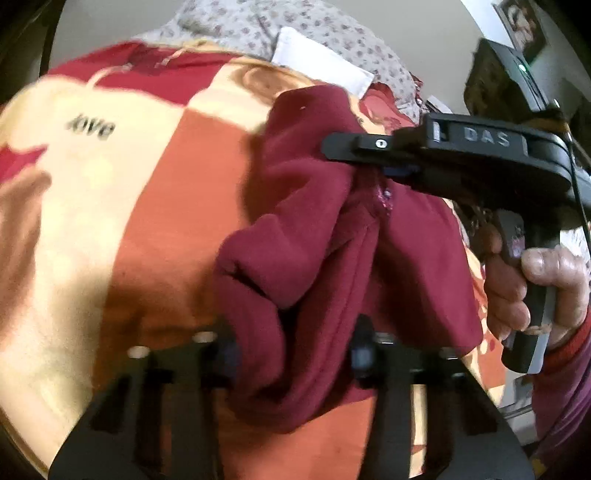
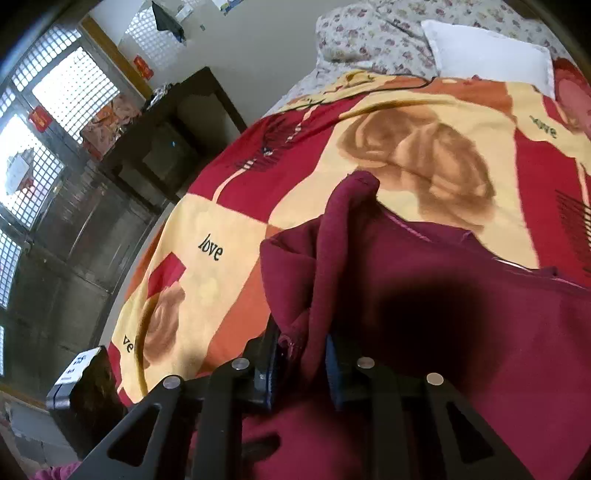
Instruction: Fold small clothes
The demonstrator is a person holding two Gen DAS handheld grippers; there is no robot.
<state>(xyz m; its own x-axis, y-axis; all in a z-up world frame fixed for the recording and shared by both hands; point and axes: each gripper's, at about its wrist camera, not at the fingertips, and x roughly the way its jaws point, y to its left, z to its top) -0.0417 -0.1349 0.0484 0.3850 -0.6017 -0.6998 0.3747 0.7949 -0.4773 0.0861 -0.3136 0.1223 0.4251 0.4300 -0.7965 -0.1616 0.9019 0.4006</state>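
Observation:
A small maroon fleece garment (image 1: 317, 236) hangs bunched above the bed, held by both grippers. My left gripper (image 1: 295, 354) is shut on its lower folds; the cloth fills the gap between the fingers. My right gripper (image 1: 373, 162) shows in the left wrist view from the right, a hand on its handle, and pinches the garment's upper edge by a sequinned seam. In the right wrist view the right gripper (image 2: 301, 365) is shut on a fold of the garment (image 2: 424, 295), which drapes over the fingers and hides much of them.
The bed carries a red, orange and cream rose blanket (image 2: 424, 158) printed with "love". A white pillow (image 2: 487, 55) and floral bedding (image 2: 369, 33) lie at the head. A dark side table (image 2: 173, 140) stands by the barred windows on the left.

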